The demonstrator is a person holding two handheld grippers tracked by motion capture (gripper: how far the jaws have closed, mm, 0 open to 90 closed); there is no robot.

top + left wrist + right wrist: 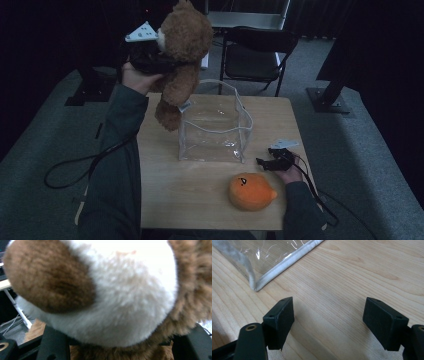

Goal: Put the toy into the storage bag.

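A brown teddy bear hangs in the air above the table's far left, its legs dangling beside the rim of a clear plastic bag. My left gripper is shut on the bear near its head. In the left gripper view the bear's white muzzle and brown nose sit between the jaws. An orange plush toy lies on the table's front right. My right gripper rests open on the wood beside the bag's front right corner, with nothing between its pads.
The wooden table ends close behind the bag. A black folding chair stands beyond the far edge. Black stand bases sit on the grey carpet at left and right. A cable trails from my left arm.
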